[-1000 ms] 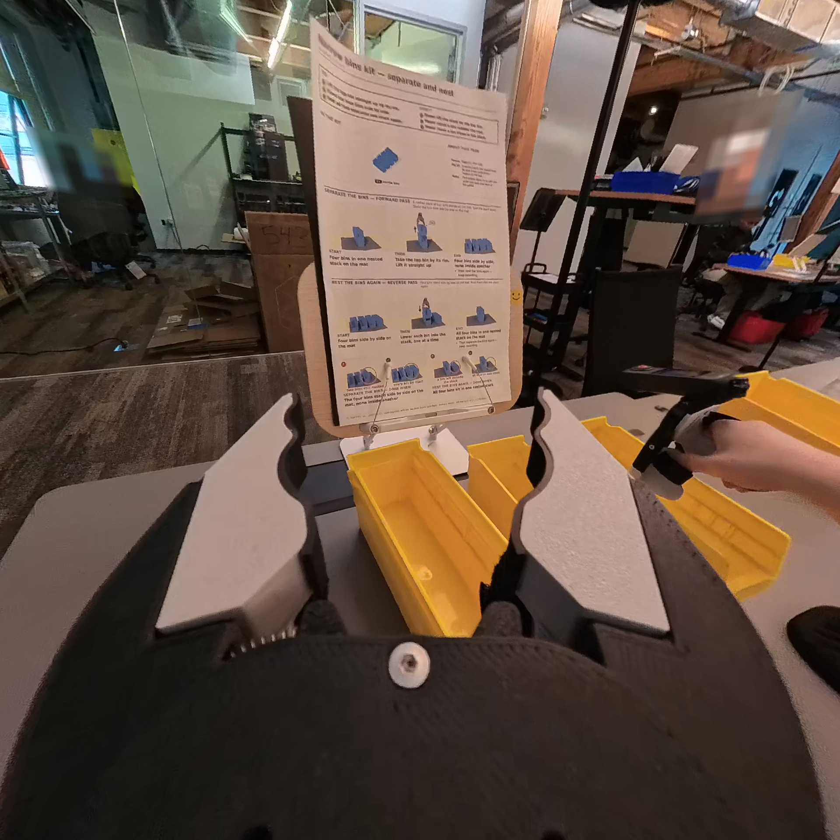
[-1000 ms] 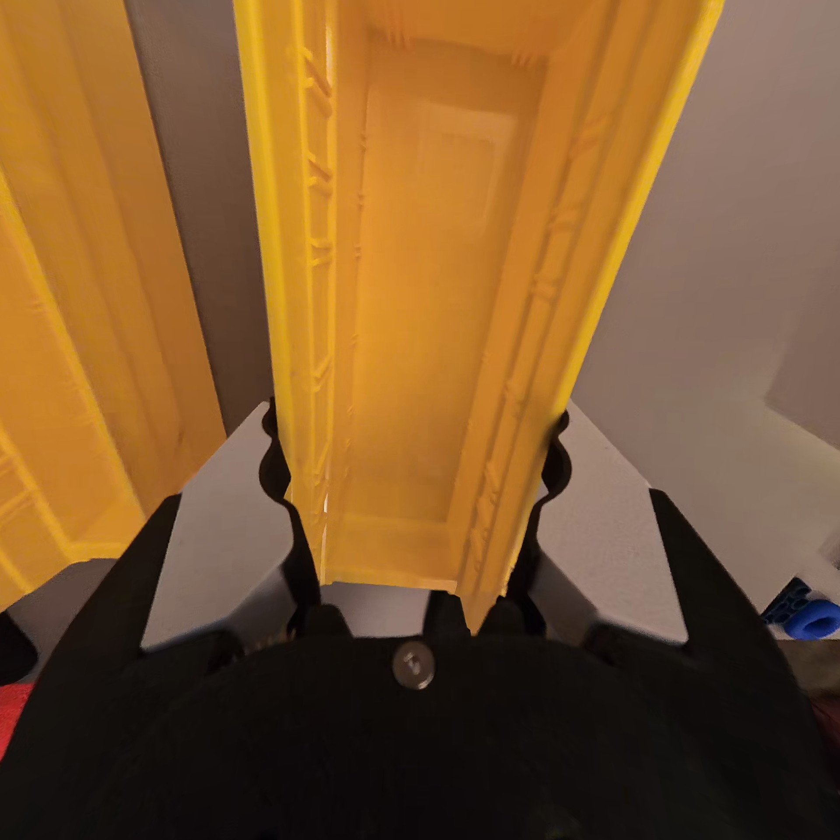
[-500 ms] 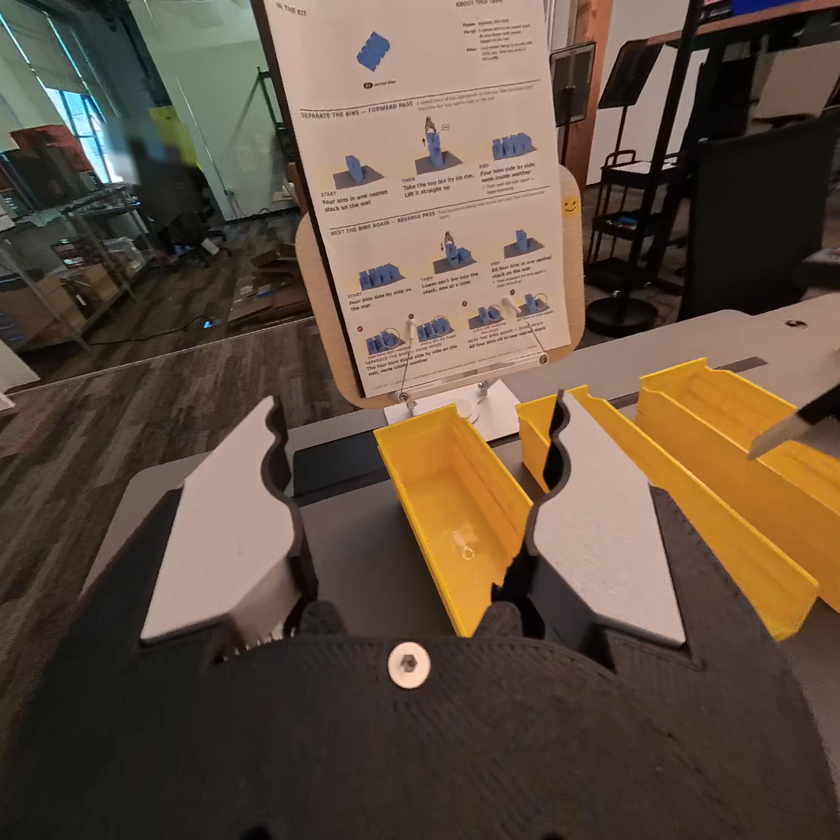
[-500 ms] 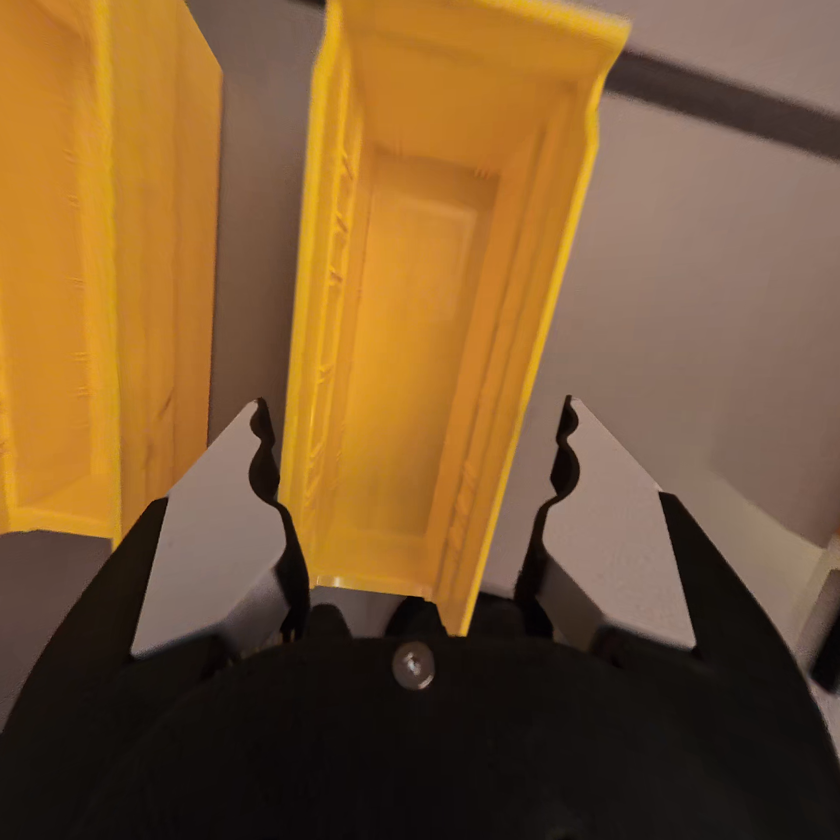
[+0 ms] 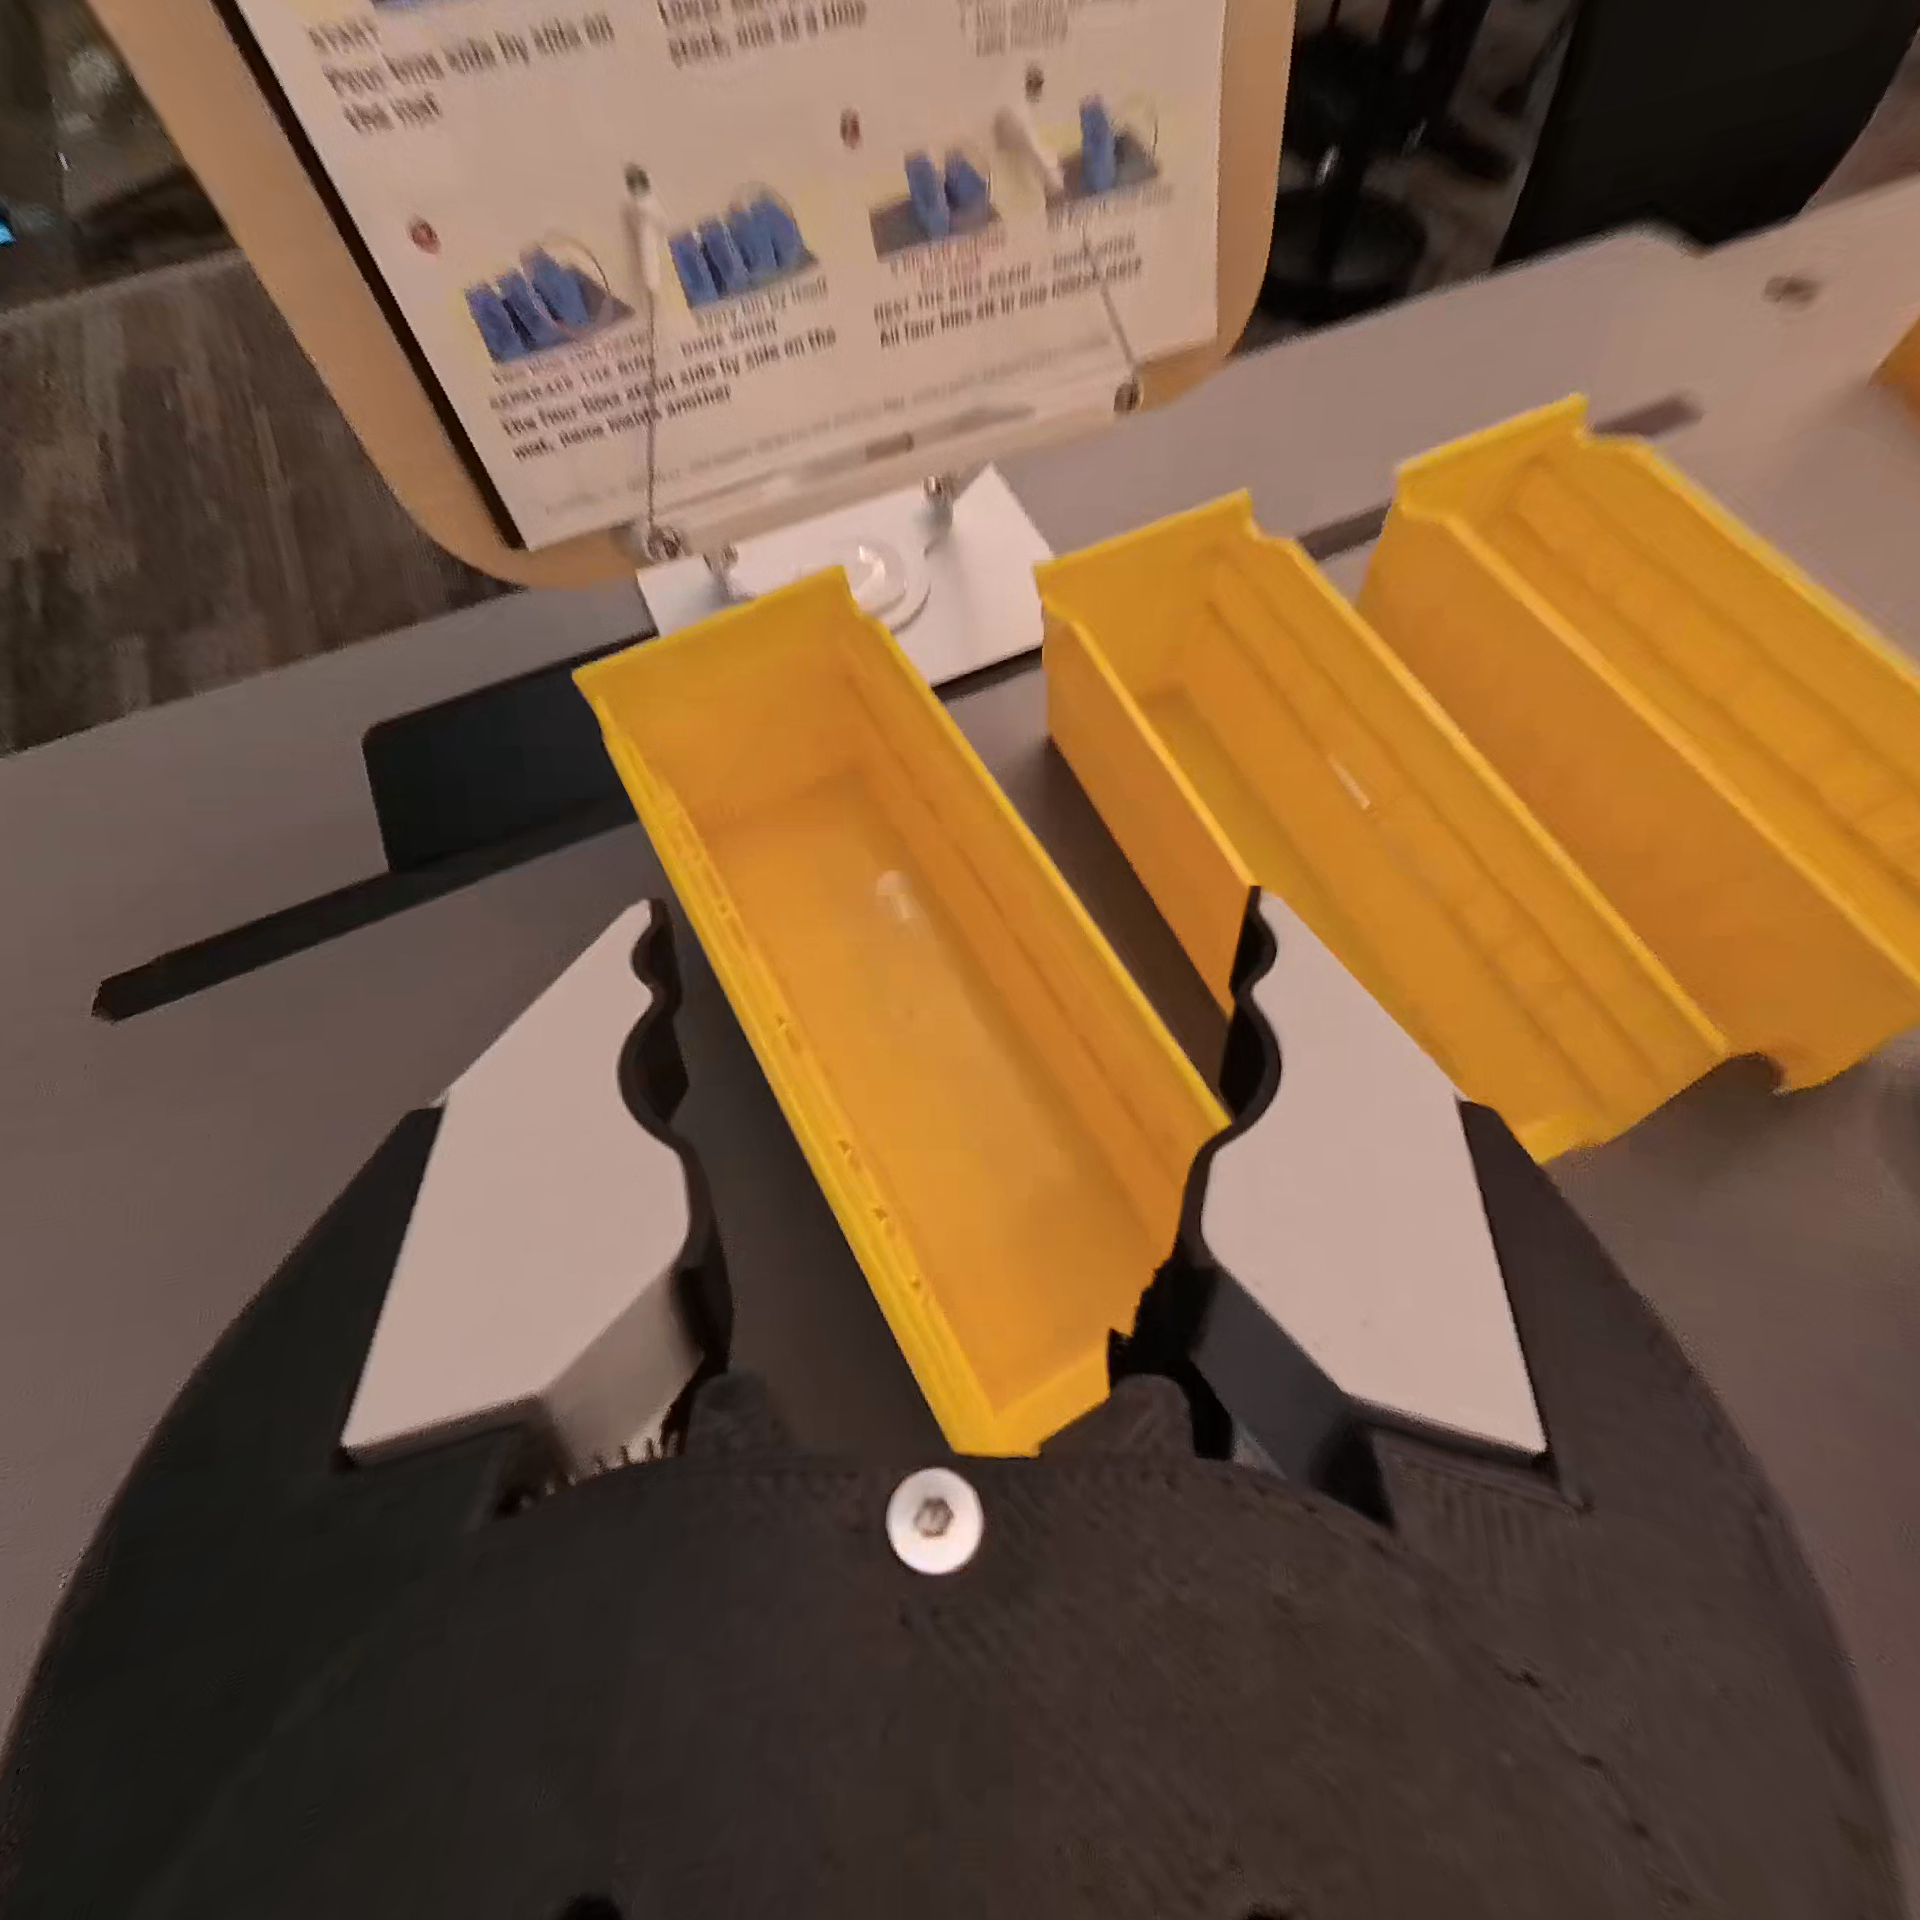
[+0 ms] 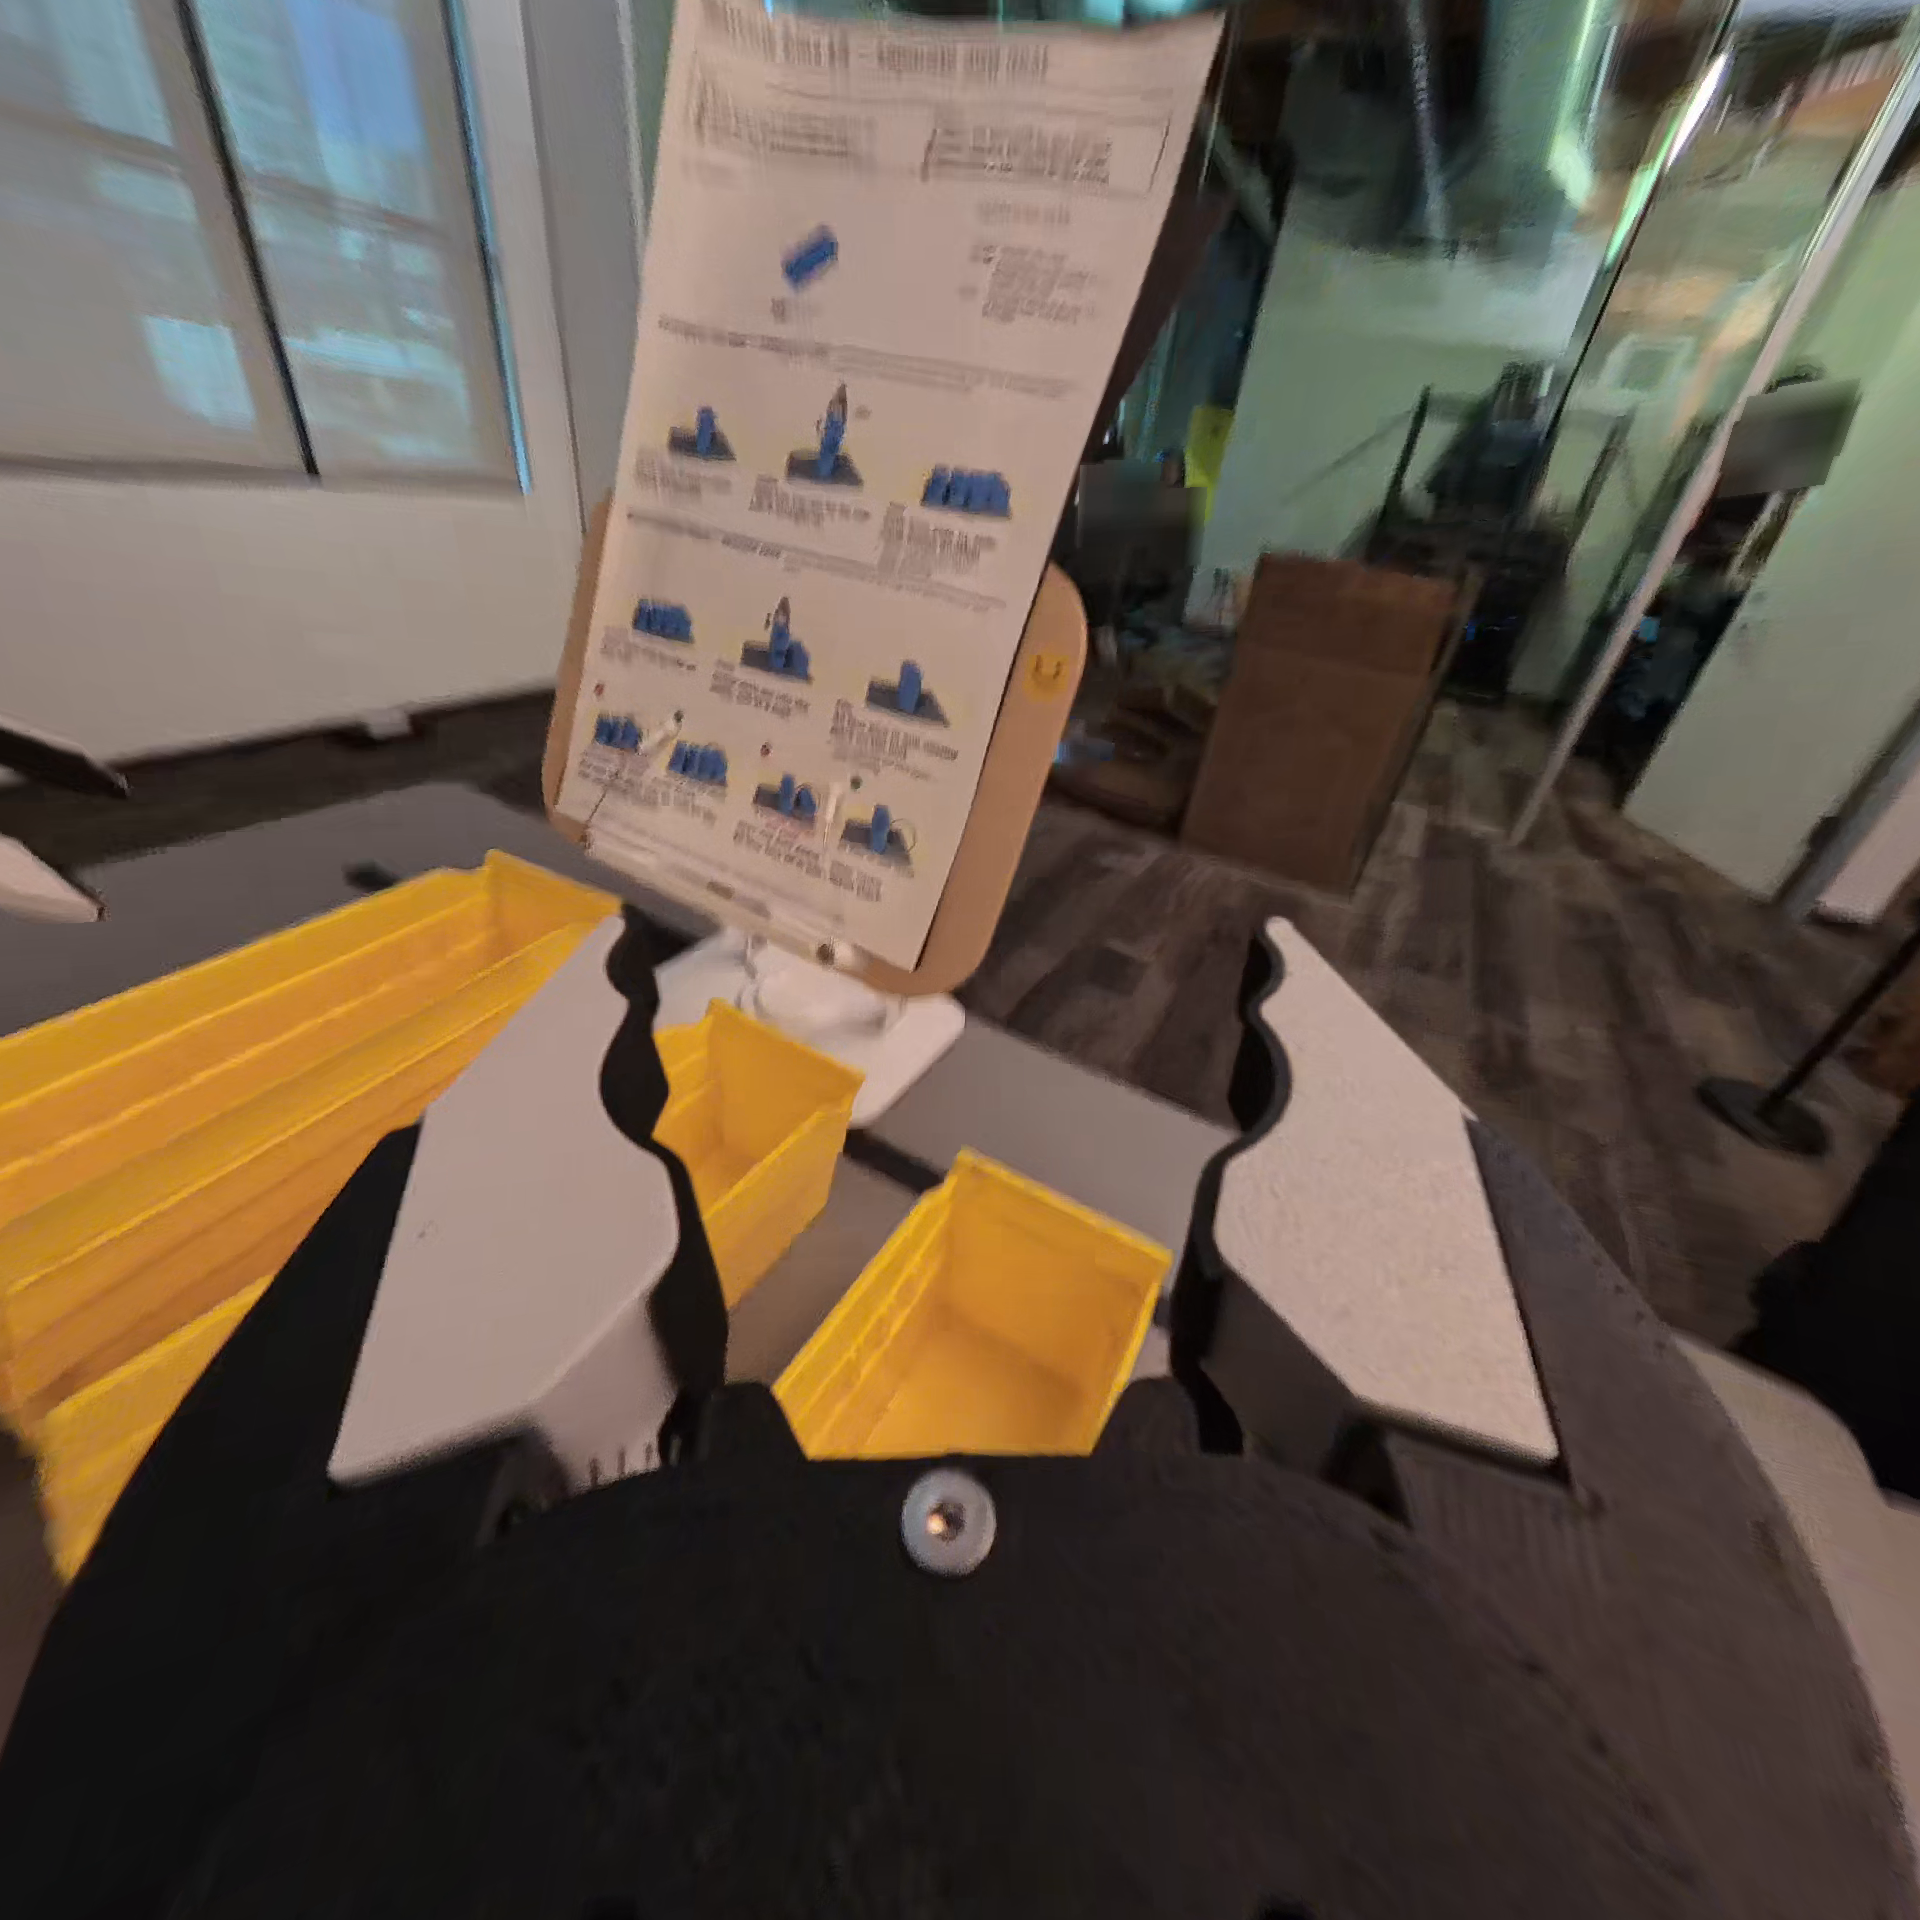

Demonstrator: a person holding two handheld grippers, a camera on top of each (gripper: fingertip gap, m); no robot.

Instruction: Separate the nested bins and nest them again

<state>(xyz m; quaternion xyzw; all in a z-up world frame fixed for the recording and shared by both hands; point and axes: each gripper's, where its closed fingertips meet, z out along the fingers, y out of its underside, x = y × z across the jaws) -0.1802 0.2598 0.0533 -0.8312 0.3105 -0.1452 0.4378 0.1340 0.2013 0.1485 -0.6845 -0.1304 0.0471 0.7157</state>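
Observation:
Several yellow bins stand apart, side by side, on the grey table [image 5: 260,1091]. In the left wrist view my left gripper [image 5: 951,909] is open and straddles the leftmost bin [image 5: 914,1018]. Its right finger [image 5: 1351,1195] lies at the bin's right rim, and a gap shows between the left finger [image 5: 551,1143] and the bin wall. Two more bins [image 5: 1351,862] [image 5: 1714,727] lie to the right. In the right wrist view my right gripper [image 6: 943,935] is open and empty, raised above the bins. One bin's end [image 6: 987,1330] shows low between its fingers, untouched. Other bins [image 6: 748,1122] [image 6: 260,1060] lie to the left.
An instruction sheet on a tan board [image 5: 748,260] stands on a white base [image 5: 966,582] just behind the bins; it also shows in the right wrist view [image 6: 831,520]. A dark strip [image 5: 416,914] runs across the table. The floor [image 6: 1455,987] lies beyond the table's far edge.
My right gripper opened off the bin it straddled, lifted and swung up to face the sheet. My left gripper tilted down and moved forward around the leftmost bin.

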